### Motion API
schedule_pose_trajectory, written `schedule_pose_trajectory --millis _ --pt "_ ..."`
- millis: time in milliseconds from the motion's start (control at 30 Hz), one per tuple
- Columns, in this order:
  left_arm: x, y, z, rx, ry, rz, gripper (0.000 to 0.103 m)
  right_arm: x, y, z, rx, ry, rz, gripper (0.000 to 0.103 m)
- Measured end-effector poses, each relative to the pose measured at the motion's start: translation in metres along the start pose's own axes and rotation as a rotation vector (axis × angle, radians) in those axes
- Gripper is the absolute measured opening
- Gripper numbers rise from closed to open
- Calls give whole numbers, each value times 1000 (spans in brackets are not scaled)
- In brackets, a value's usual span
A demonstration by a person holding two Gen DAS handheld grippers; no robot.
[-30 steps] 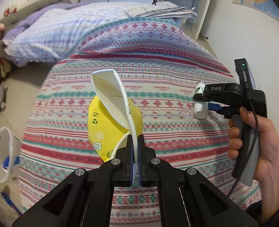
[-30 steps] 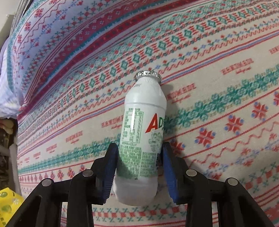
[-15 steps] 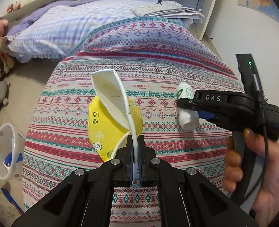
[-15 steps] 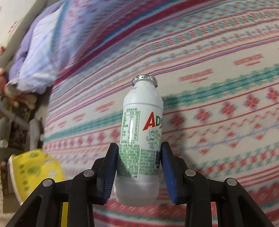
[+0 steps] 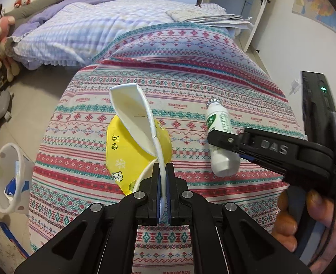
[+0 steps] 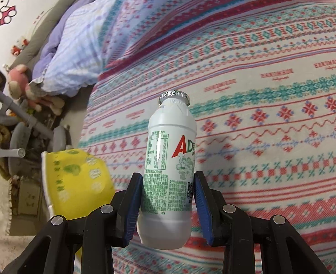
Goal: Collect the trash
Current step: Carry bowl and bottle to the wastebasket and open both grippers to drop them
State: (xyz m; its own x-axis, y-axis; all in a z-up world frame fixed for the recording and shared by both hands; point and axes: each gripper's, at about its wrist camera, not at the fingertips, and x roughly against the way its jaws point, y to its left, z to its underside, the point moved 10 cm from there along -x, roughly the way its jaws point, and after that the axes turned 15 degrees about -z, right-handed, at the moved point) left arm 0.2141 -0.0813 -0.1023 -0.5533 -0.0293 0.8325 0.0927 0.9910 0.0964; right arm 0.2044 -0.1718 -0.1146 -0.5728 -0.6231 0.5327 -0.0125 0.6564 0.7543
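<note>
Trash is in both tools now, and we judge the step in hand to be the carry toward a bin. Our left gripper (image 5: 162, 191) has its jaws pressed together on the white rim of the crushed yellow paper bowl (image 5: 131, 150), which stands up folded above the patterned bedspread (image 5: 190, 64), clear of it. Our right gripper (image 6: 168, 203) has its jaws clamped on the lower body of the white drink bottle (image 6: 168, 159), foil cap pointing away from us, also lifted off the bed. From the left wrist view the bottle (image 5: 221, 141) and the right tool sit just beside the bowl, with our right hand (image 5: 304, 219) on the handle.

Down on the floor at the left of the bed stands a white bin (image 5: 6, 178) with some scraps already inside. We take it for the likely destination, though nothing confirms this. The next move calls for swinging both tools leftward off the bed edge and over that opening, then parting the jaws one tool at a time. Since the bowl is wide and floppy, it needs centring over the mouth before release; the bottle should drop cleanly.
</note>
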Motion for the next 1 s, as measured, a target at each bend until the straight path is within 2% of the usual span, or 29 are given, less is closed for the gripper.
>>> schedule_pose_trajectory --millis 267,467,733,1000 --pt "10 26 -5 50 -9 16 3 -10 45 24 81 33 -66 40" --pt "20 56 -6 90 -19 8 3 -16 61 34 123 46 -84 40" --pt "27 113 -1 160 -21 -18 3 -23 67 45 161 65 -83 40" --pt "22 186 14 265 11 -54 3 -37 91 61 221 84 -110 40"
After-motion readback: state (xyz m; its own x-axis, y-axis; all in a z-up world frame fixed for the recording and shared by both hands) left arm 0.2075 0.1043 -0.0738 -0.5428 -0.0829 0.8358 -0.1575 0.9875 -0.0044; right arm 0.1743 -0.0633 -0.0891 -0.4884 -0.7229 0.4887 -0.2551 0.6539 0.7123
